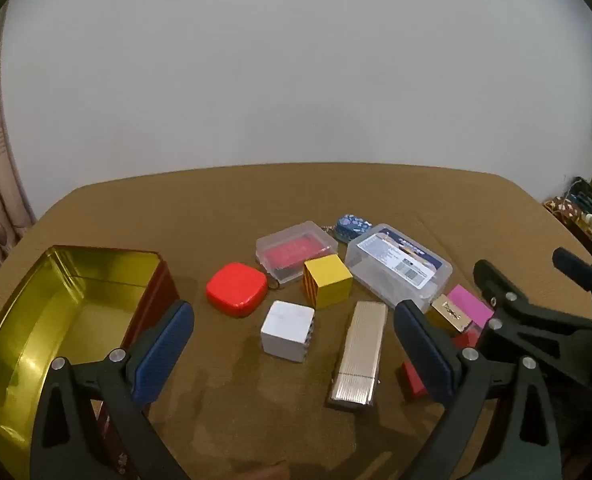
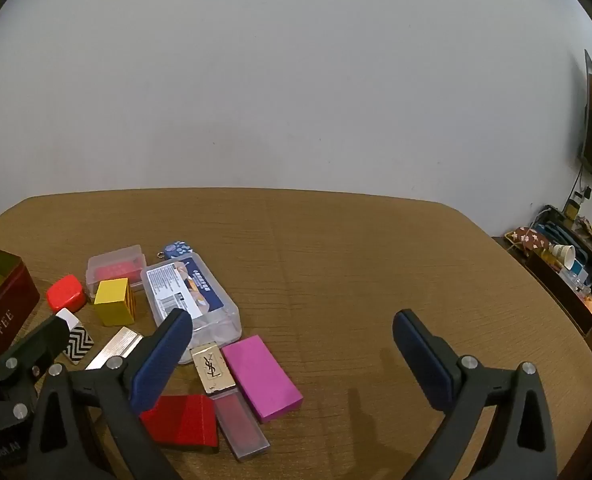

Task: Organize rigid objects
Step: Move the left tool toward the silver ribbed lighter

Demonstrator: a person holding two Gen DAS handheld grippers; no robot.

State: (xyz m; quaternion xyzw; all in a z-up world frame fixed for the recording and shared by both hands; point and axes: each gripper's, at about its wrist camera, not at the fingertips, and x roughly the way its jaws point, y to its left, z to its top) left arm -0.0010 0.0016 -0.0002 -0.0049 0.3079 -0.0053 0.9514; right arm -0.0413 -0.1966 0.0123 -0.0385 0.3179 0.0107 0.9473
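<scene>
Both grippers hover above a brown cloth-covered surface [image 2: 355, 264] with their jaws spread wide and nothing between them. The left gripper [image 1: 294, 354] hangs over the near left part of the surface, and the right gripper [image 2: 292, 354] over the near middle, to the right of the clutter. An open toffee tin [image 1: 56, 312], gold inside and red outside, sits at the left edge of the surface. The other things lie in a loose cluster near the middle of the surface. Just right of the tin rests a red rounded case [image 1: 236, 289], with a white cube [image 1: 288, 330] nearer the front edge and a yellow cube [image 1: 327, 283] beside them. Behind these stand a small clear box with red contents [image 1: 296, 249] and a longer clear labelled box [image 1: 399, 266], with a blue patterned keychain [image 1: 351, 227] between them toward the far edge. A ribbed silver box [image 1: 359, 354] lies lengthwise toward the near edge. Right of it are a gold-capped lipstick [image 2: 226, 388], touching a pink box [image 2: 262, 376] on its right, and a red box [image 2: 182, 420] at the near edge.
</scene>
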